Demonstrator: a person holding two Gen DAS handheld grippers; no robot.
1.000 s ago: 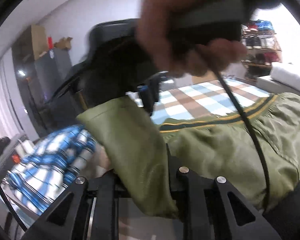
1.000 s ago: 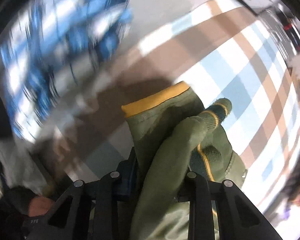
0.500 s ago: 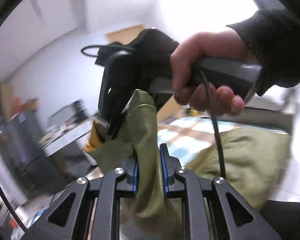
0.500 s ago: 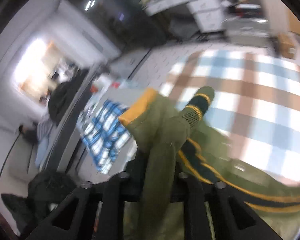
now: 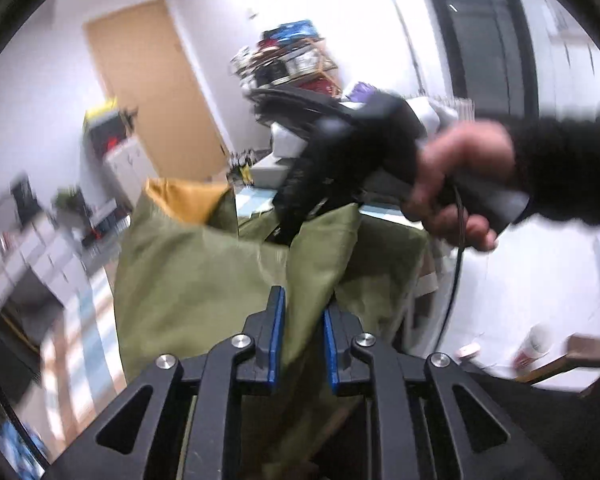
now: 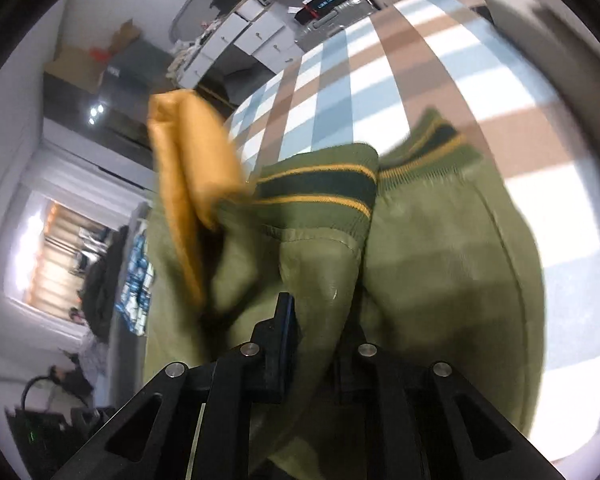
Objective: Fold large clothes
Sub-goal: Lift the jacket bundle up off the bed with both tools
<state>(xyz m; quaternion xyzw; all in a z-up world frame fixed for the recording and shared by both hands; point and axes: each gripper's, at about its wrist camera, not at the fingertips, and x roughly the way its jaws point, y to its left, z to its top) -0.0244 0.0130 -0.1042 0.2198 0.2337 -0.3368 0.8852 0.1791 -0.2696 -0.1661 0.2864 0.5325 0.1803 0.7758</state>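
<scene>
Both your left gripper (image 5: 300,336) and right gripper (image 6: 320,332) pinch the green bomber jacket (image 6: 440,280) above the checked table (image 6: 420,80), jaws easing apart; the slick fabric could slip free.

Both wrist cams close, angled down; shared: green jacket (image 5: 204,272).

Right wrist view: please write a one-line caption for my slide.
Right gripper pinches an olive jacket with striped cuffs above a checked cloth.
</scene>
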